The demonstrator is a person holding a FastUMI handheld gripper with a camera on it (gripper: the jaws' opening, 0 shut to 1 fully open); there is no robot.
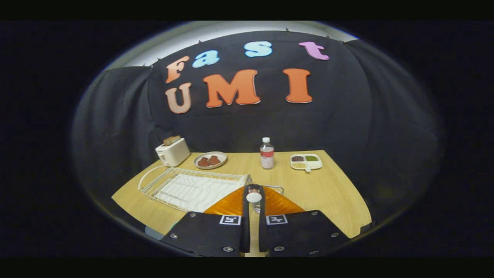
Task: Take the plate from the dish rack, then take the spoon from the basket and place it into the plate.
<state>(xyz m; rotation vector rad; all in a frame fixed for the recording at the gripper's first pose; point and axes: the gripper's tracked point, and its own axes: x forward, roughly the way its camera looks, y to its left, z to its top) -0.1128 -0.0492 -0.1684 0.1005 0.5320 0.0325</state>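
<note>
1. The gripper [254,193] hangs low over the near side of the wooden table [332,193], and its two black fingers [246,208] stand close together, pinching a white-handled spoon [254,197] between their tips.
2. The spoon's rounded white end pokes out between the fingertips, and a bit of something shiny shows just under it in the narrow gap; I cannot tell how the rest of the spoon lies.
3. An orange plate [227,204] sits directly under and on both sides of the fingers, so its ridged surface shows to the fingers' 9 o'clock and again to their 3 o'clock.
4. A wire basket edge [278,189] peeks out just past the plate, at about 1 o'clock from the fingertips; most of it is hidden.
5. The white dish rack [185,187] lies at 10 o'clock from the fingertips, just beside the plate, with a white ribbed drain tray inside it.
6. Farther off at 10 o'clock, a white toaster [173,152] with bread in its slots stands at the table's far corner, by the black cloth wall.
7. A small white plate with two reddish-brown pieces of food [210,160] rests at 11 o'clock, beyond the rack.
8. A clear bottle with a white cap [267,153] stands upright at 12 o'clock, well beyond the fingers.
9. A divided white tray of dry foods [306,161] sits at 1 o'clock, to the bottle's right.
</note>
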